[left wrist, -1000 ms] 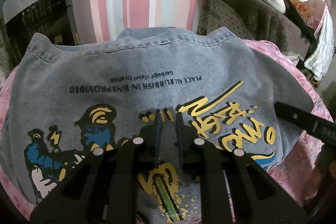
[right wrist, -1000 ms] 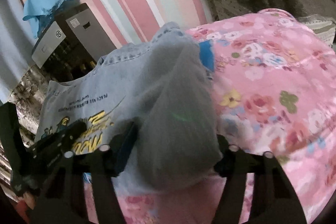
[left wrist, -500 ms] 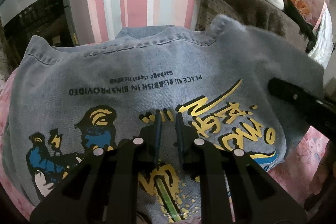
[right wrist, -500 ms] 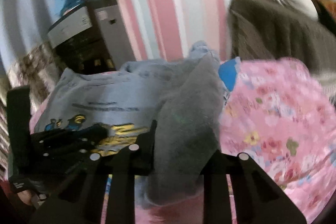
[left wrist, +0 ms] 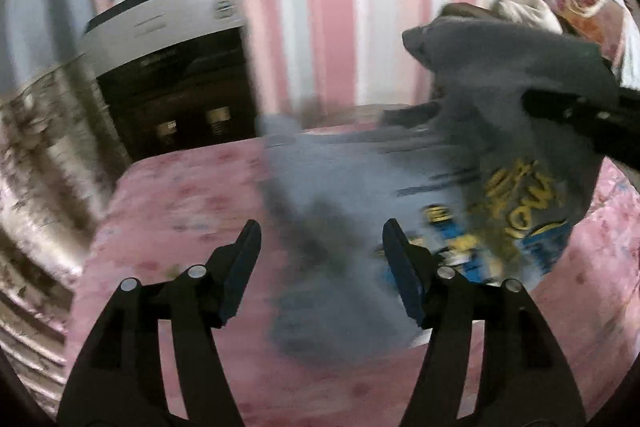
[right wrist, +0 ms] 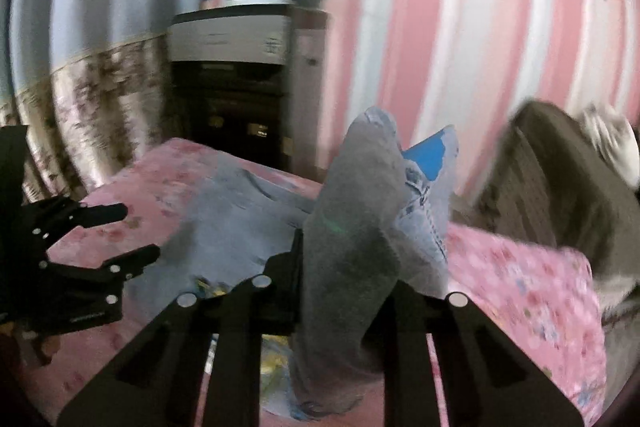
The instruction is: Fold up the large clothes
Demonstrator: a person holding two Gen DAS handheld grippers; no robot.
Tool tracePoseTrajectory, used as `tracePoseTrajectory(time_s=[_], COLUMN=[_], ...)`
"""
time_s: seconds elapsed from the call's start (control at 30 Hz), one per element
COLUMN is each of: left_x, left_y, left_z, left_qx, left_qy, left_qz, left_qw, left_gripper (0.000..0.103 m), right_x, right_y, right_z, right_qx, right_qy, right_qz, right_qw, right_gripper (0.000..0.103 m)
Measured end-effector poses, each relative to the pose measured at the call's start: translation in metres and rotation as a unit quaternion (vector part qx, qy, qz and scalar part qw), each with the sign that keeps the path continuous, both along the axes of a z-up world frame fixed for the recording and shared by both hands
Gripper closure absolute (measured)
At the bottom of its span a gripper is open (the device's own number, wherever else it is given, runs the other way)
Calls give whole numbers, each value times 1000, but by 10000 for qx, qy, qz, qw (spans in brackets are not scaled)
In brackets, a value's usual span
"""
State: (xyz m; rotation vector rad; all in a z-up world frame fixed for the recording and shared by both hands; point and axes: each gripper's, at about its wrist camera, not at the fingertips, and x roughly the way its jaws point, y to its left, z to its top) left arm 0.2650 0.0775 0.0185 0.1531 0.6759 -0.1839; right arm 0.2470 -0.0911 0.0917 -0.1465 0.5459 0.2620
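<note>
A: So, where is the denim jacket (left wrist: 400,195) found?

B: It is spread on the pink floral bed (left wrist: 180,195), one side lifted in a bunch by the right gripper (right wrist: 340,291), whose jaws have just been closing and are clenched on the cloth. The left gripper (left wrist: 320,247) has just been opened; nothing is held.

A: How should it be handled?

B: Heavy, limp denim is judged likely to sag; seams or hem corners are better taken than mid-panel.
</note>
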Motion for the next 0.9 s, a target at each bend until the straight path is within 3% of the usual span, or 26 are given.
tracePoseTrajectory(time_s=[0.17, 0.3, 0.43, 0.5, 0.53, 0.6, 0.73, 0.9], left_x=[-4, -7, -5, -5, -5, -9, -13, -19], left_y=[55, 87, 102, 102, 101, 99, 94, 86], left_z=[-1, -14, -33, -37, -37, -35, -31, -27], left_qx=[103, -128, -122, -100, -109, -152, -92, 7], left_qy=[-65, 89, 301, 316, 319, 290, 209, 155], left_qz=[195, 388, 527, 547, 539, 537, 494, 425], left_qw=[9997, 9991, 9981, 9979, 9980, 9980, 9985, 9990], left_gripper=[40, 39, 39, 39, 39, 39, 31, 31], right_x=[6, 15, 10, 6, 2, -13, -38, -68], right_y=[99, 139, 132, 123, 119, 115, 112, 73], right_z=[-18, -76, -95, -89, -87, -82, -70, -56], right_qx=[-886, -1265, -979, -675, -652, -642, -601, -214], right_qy=[270, 869, 915, 962, 951, 887, 650, 516], right_qz=[748, 991, 1037, 1153, 1180, 1354, 1474, 1384], right_qw=[9929, 9832, 9855, 9864, 9863, 9847, 9851, 9888], right_gripper=[87, 87, 82, 61, 58, 41, 37, 33])
